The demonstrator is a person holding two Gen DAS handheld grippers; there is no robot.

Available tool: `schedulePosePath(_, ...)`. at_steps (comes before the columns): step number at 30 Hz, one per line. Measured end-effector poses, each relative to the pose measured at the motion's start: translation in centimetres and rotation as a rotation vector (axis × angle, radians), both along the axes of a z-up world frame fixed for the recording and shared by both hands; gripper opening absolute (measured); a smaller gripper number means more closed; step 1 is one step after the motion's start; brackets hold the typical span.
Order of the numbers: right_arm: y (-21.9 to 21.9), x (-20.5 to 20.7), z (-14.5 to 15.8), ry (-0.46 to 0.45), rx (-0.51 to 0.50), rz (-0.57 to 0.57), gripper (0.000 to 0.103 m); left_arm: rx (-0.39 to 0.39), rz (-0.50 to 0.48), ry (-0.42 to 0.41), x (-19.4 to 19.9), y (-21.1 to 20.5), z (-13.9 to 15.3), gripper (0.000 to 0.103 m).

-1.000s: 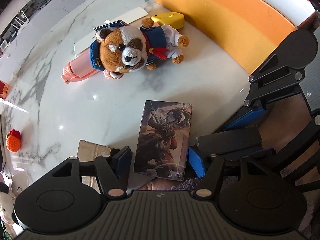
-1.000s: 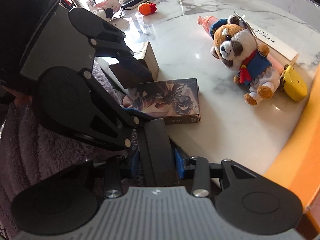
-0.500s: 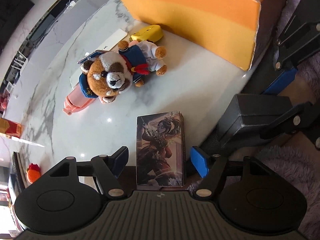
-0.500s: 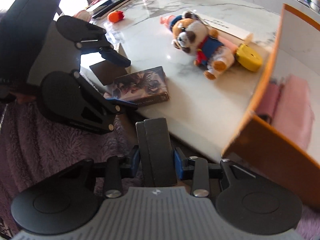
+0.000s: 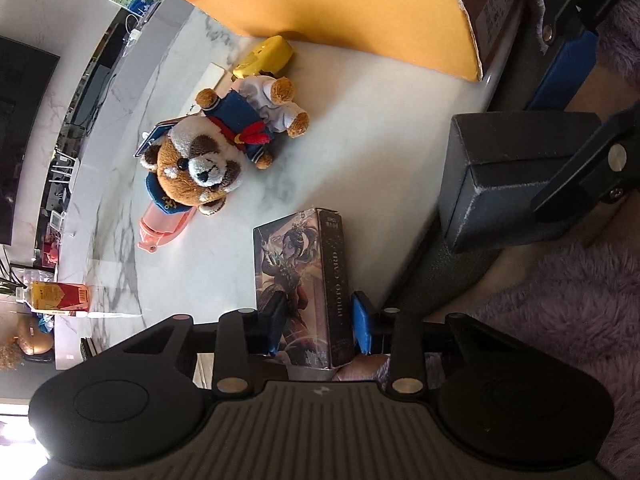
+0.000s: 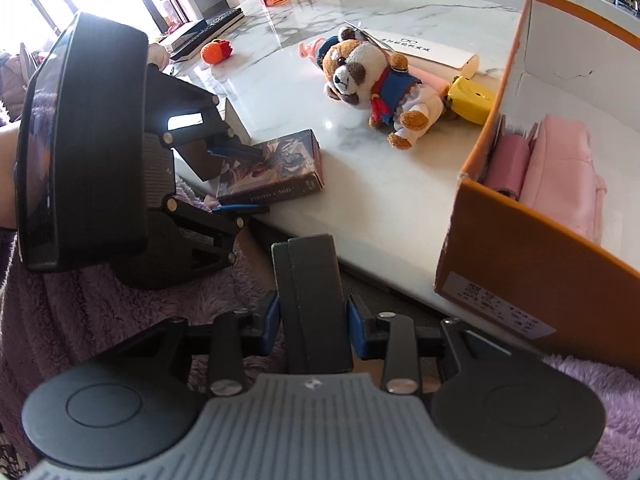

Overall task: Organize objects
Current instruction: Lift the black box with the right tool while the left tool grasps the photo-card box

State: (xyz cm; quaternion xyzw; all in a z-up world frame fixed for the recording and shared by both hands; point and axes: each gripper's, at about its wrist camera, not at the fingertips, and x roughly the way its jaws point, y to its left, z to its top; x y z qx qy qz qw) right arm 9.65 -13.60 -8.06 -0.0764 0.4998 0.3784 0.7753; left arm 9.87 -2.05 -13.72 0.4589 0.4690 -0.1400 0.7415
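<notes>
At the near edge of the marble table (image 6: 400,192), a photo card box (image 5: 304,280) is caught between the blue pads of the left gripper (image 5: 316,326), whose jaws are closing on its two long sides. From the right wrist view the box (image 6: 276,172) is seen tilted, one long edge raised, its near end overhanging the table edge. The right gripper (image 6: 310,320) is clamped on a dark grey box (image 6: 312,300), which is held off the table, over a purple fleece garment (image 6: 80,300).

An orange cardboard box (image 6: 520,248) stands open at the right corner of the table, one corner just past the edge, and pink items (image 6: 560,180) are laid against its near wall. Between the card box and the orange box a bare stretch of marble is left open along the table edge. Farther in, a plush bear in a sailor suit (image 6: 372,76) lies on its back across a pink case (image 5: 164,224), with a yellow object (image 6: 470,100) touching the orange box wall and a white flat box (image 6: 424,50) behind. A small orange knitted toy (image 6: 216,51) sits well apart, toward the far left.
</notes>
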Motion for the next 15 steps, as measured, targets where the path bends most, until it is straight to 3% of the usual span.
schedulePosePath(4, -0.3, -0.2, 0.3, -0.019, -0.007, -0.018, 0.038, -0.080, 0.044, -0.012, -0.3, 0.4, 1.5, 0.031)
schedulePosePath(7, -0.6, -0.2, 0.6, -0.033, -0.006, -0.034, 0.037, -0.261, 0.135, 0.029, 0.0, 1.4, 3.7, 0.030)
schedulePosePath(10, -0.8, -0.2, 0.9, -0.044, -0.001, -0.060, 0.037, -0.509, 0.267, 0.106, 0.5, 2.7, 5.7, 0.028)
schedulePosePath(12, -0.8, -0.1, 1.1, -0.056, -0.006, -0.077, 0.037, -0.616, 0.314, 0.158, 0.7, 3.2, 6.2, 0.027)
schedulePosePath(15, -0.8, -0.1, 1.4, -0.074, -0.020, -0.095, 0.037, -0.699, 0.339, 0.226, 0.6, 3.3, 6.1, 0.027)
